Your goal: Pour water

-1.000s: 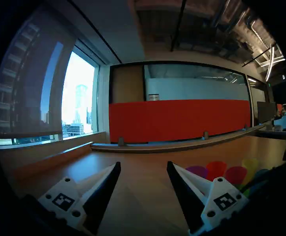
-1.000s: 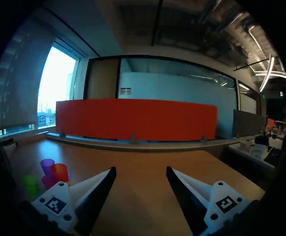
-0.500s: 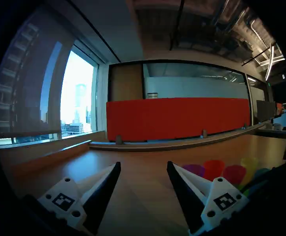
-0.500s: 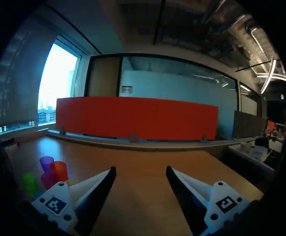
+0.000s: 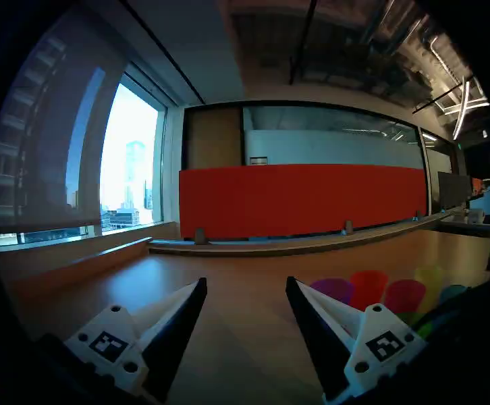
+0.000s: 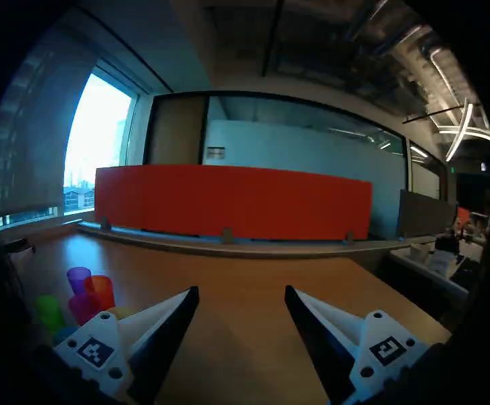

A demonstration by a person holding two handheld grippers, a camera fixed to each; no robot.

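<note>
Several small coloured plastic cups stand grouped on the wooden table. In the left gripper view they sit low right: a purple cup [image 5: 333, 288], an orange cup [image 5: 368, 285], a pink cup [image 5: 404, 294] and a yellow cup [image 5: 430, 279], partly behind the right finger. My left gripper [image 5: 245, 290] is open with nothing between its fingers. In the right gripper view the cups are at lower left: purple cup [image 6: 78, 277], orange cup [image 6: 101, 290], green cup [image 6: 48, 309]. My right gripper [image 6: 241, 297] is open over bare table, right of the cups.
The wooden table [image 6: 245, 283] runs back to a red divider panel [image 6: 231, 201] along its far edge. A bright window [image 5: 127, 169] lies to the left. More desks with small items [image 6: 441, 256] stand at the far right.
Both views have tilted slightly upward; the cups appear a little lower and nearer. Both grippers stay open.
</note>
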